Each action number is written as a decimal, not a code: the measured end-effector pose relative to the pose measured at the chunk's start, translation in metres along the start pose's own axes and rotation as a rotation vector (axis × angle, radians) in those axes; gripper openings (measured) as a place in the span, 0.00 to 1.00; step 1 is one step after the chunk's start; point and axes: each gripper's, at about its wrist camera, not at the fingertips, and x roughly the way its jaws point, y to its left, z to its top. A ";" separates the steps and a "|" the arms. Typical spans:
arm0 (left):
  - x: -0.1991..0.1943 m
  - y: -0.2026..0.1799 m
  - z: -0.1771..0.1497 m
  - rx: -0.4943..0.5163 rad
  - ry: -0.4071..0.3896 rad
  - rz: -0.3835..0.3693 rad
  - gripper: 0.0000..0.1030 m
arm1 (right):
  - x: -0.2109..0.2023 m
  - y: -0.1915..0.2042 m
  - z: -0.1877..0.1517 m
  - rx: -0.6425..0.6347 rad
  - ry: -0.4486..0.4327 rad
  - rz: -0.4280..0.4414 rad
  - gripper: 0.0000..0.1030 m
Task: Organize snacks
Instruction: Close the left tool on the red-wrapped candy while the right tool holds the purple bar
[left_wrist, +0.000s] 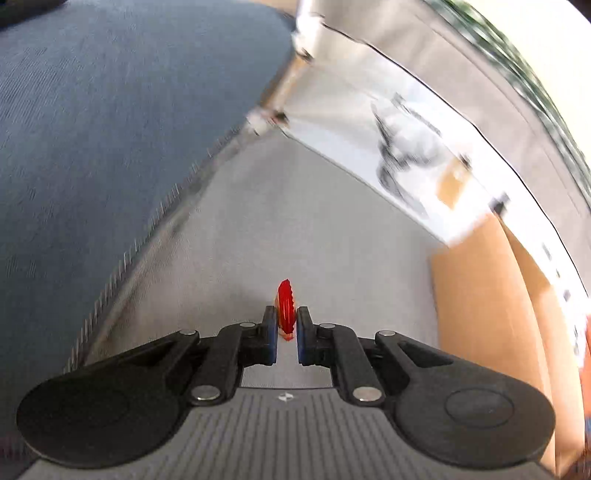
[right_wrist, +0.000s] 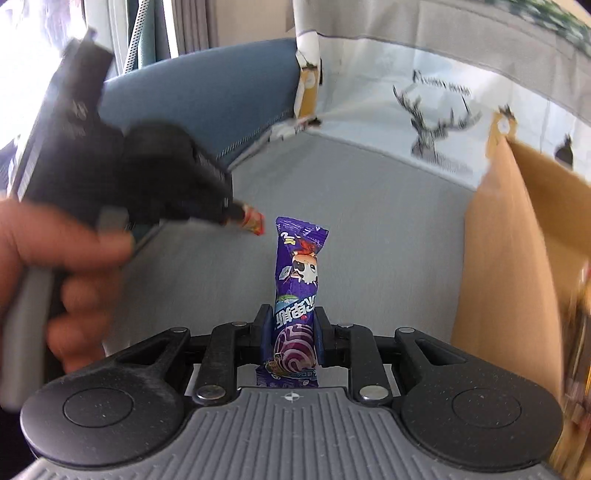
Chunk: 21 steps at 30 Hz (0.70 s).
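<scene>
Purple crinkly snack packet (right_wrist: 295, 295), light and soft, stands pinched near its lower end in my right gripper (right_wrist: 290, 332) above the grey surface (right_wrist: 369, 240), while my left gripper (left_wrist: 286, 325) nips a small red wrapper (left_wrist: 285, 306).

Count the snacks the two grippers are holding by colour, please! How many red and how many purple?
Red snack: 1, pinched in the left gripper
Purple snack: 1, clamped in the right gripper
Total: 2 snacks
</scene>
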 end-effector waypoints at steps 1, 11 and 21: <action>-0.003 -0.002 -0.006 0.003 0.024 -0.016 0.10 | 0.002 0.000 -0.010 0.005 0.022 0.004 0.23; -0.010 -0.030 -0.063 0.070 0.147 -0.020 0.10 | 0.012 -0.013 -0.022 0.077 0.113 0.033 0.23; -0.013 -0.031 -0.070 0.042 0.050 -0.024 0.15 | 0.003 -0.028 -0.027 0.146 0.082 0.083 0.37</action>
